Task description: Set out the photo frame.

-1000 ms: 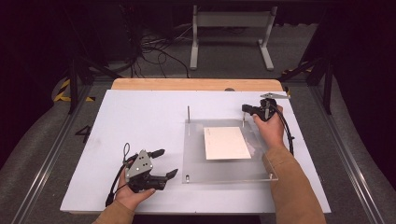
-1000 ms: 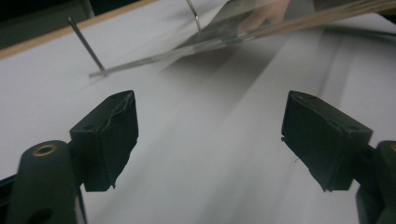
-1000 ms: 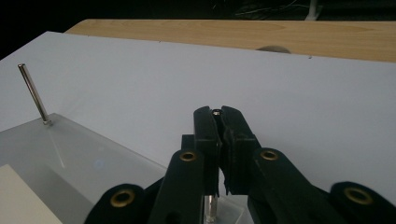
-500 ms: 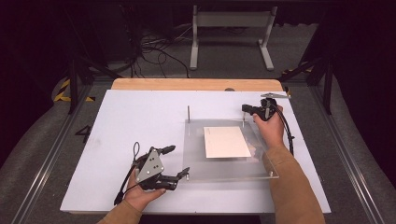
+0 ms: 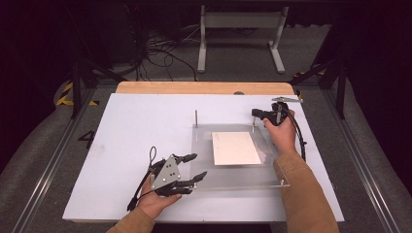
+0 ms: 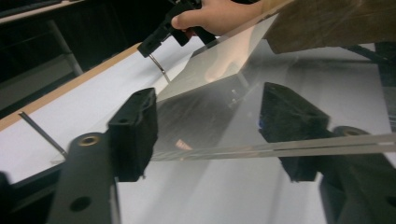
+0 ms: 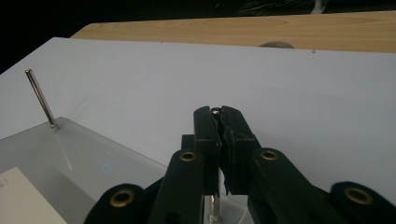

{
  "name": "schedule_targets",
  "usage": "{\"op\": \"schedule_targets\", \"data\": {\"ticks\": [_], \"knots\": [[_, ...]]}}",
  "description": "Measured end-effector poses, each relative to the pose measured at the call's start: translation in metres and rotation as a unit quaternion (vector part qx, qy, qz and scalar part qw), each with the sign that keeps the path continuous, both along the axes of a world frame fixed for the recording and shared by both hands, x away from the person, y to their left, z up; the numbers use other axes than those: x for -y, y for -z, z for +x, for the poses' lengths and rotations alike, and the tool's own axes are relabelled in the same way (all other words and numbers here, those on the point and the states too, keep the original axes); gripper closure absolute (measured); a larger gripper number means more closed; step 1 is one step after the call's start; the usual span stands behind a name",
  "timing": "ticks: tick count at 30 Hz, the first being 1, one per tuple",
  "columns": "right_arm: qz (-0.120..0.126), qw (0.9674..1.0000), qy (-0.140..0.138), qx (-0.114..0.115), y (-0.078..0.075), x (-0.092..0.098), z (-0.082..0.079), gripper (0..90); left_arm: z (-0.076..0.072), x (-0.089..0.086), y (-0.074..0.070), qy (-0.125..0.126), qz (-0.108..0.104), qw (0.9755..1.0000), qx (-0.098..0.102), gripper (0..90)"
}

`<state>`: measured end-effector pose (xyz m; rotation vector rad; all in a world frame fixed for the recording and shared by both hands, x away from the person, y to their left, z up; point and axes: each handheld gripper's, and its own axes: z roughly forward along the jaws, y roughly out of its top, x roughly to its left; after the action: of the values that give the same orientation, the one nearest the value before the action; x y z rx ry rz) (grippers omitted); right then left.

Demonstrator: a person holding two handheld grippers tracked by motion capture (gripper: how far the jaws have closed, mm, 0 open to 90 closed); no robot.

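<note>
The clear plate (image 5: pixel 233 172) lies on the white desk (image 5: pixel 145 121), toward its right half, with a pale card (image 5: pixel 236 148) seen through it and thin metal pins at its corners. Our right tool (image 5: pixel 258 114) has its jaws pressed together on the top of the far right pin (image 7: pixel 215 205); in the right gripper view the pin's head sits pinched between the two black jaws. Our left tool (image 5: pixel 192 167) stands with its jaws spread wide at the plate's near left edge, and in the left gripper view that edge crosses the gap between them, so it has hold of nothing yet.

From here we judge the main risk to be at the left tool: if it closes off-centre on the slick edge, the plate may slip or tilt. A lift on one side while we clamp the pin on the other could bind the plate on the far left pin (image 5: pixel 196 118) or bend a pin. A tilt could also let the card slide out of place. Pulling the right pin sideways could drag the whole plate across the desk.
</note>
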<state>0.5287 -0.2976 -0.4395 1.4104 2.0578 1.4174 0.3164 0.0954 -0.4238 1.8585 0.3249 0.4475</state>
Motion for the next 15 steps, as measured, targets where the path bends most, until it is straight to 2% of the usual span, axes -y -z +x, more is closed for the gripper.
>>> {"op": "schedule_targets", "data": {"ticks": [2,7,15], "knots": [[0.0,1.0,0.001,0.0,0.0001,-0.0003,0.0,85.4,0.0004,0.0007,0.0006,0.002,-0.003,1.0,0.001,44.0],[0.002,1.0,0.0,-0.002,0.0,0.0004,-0.0004,85.2,-0.0012,0.0017,-0.0022,0.005,0.018,0.9996,0.023,50.9],[-0.003,0.9999,-0.002,-0.01,-0.0031,0.0004,-0.0008,84.8,-0.0009,0.0007,-0.0045,0.006,0.029,0.9992,0.028,52.9]]}}
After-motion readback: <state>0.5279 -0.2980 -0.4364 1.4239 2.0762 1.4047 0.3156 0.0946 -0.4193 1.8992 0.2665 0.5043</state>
